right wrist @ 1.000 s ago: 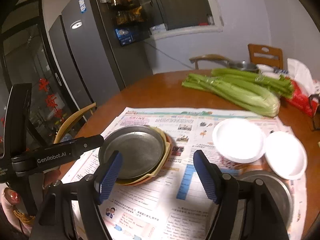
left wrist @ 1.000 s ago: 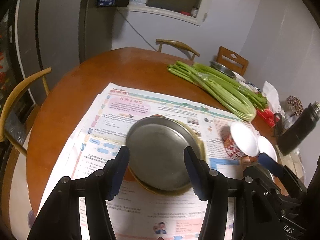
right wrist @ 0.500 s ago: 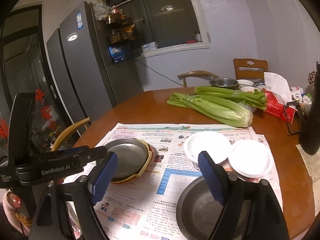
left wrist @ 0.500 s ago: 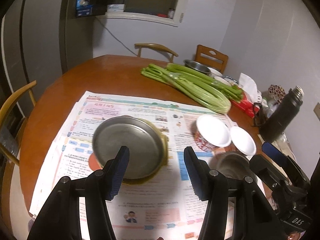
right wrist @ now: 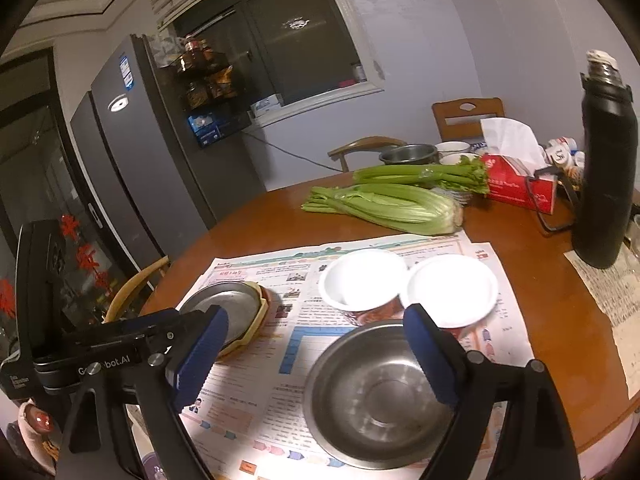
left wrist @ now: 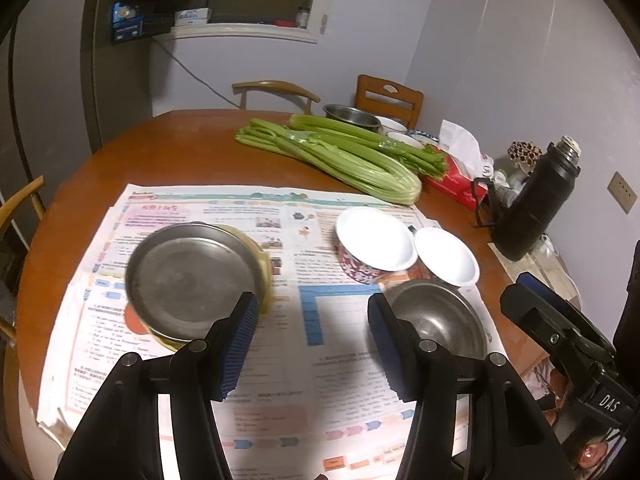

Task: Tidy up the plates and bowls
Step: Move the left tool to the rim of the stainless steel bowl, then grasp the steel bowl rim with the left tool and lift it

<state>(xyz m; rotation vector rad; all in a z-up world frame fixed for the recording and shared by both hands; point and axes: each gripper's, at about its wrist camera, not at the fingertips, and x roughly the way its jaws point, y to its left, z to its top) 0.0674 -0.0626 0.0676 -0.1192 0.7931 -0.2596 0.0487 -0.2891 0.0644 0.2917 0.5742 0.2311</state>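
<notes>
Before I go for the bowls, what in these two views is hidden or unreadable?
- Plates under the steel plate: left wrist view, it covers them; count unclear.
- Small white bowl: right wrist view, right gripper finger hides its near side.
- Far dishes: both views, small, behind celery.
- Newspaper print: too blurred.

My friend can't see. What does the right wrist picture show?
The right gripper hangs over a newspaper on a round wooden table, its jaws opening with nothing between them, above a steel bowl. Behind the bowl sit two white bowls, with stacked plates to the left. Farther back lie celery, a tissue box and a black flask.
</notes>
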